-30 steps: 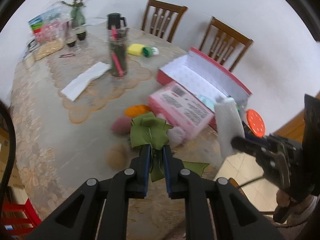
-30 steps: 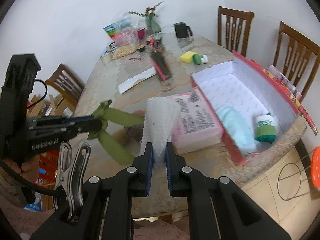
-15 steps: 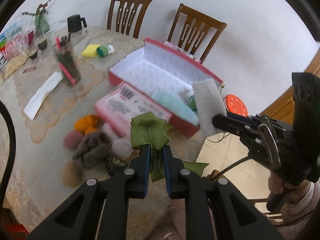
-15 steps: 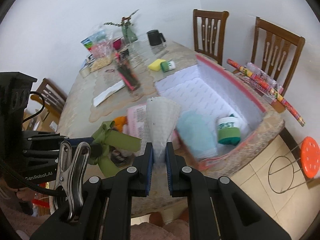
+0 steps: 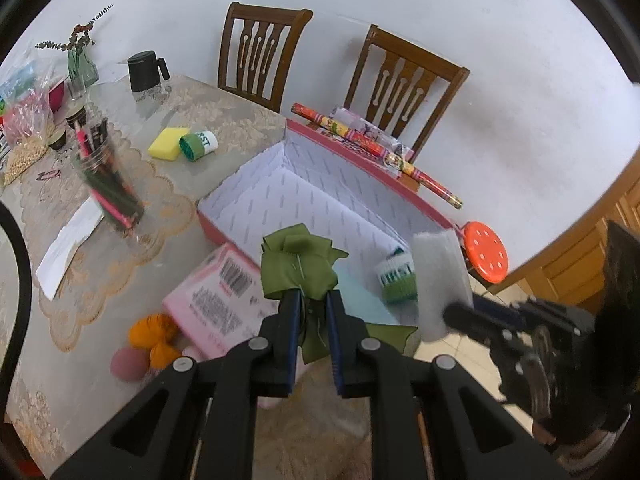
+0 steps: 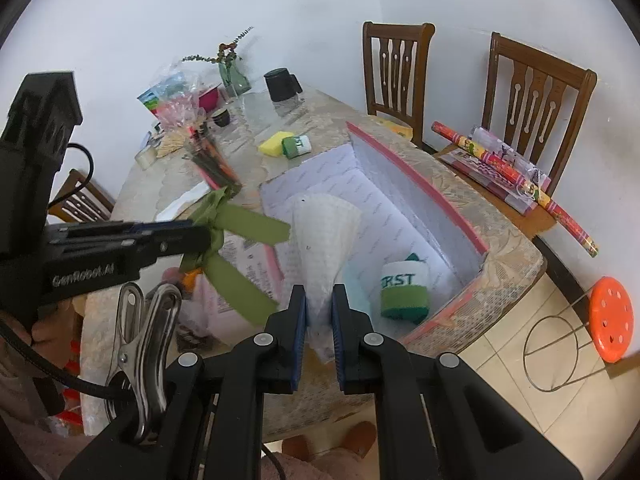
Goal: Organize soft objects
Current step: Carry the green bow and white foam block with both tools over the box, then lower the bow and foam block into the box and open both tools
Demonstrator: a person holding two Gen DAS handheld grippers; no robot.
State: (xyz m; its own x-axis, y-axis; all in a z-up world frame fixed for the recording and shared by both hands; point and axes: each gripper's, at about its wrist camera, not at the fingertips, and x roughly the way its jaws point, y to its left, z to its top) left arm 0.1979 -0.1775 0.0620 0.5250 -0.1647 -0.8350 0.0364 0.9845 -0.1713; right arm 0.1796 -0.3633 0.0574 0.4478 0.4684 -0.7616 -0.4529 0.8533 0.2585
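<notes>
My left gripper (image 5: 313, 300) is shut on a green ribbon bow (image 5: 298, 264) and holds it in the air over the near end of the open red box (image 5: 248, 232). My right gripper (image 6: 319, 300) is shut on a white cloth (image 6: 326, 232) and holds it above the same box (image 6: 416, 196). A green-and-white wristband (image 6: 404, 292) and a light blue cloth (image 5: 360, 300) lie inside the box. The left gripper and bow also show in the right wrist view (image 6: 224, 224); the white cloth shows in the left wrist view (image 5: 438, 276).
A pink packet (image 5: 216, 300) lies beside the box. Orange and pink soft pieces (image 5: 152, 336) lie near the table edge. A yellow sponge (image 5: 168, 144), a second wristband (image 5: 198, 145), a pen jar (image 5: 108, 188), a black mug (image 5: 144, 70) and two chairs (image 5: 260, 52) are farther back. An orange stool (image 6: 610, 316) stands on the floor.
Both grippers have swung right from the soft pile to over the open box, each still holding its item. The box interior is now close below them.
</notes>
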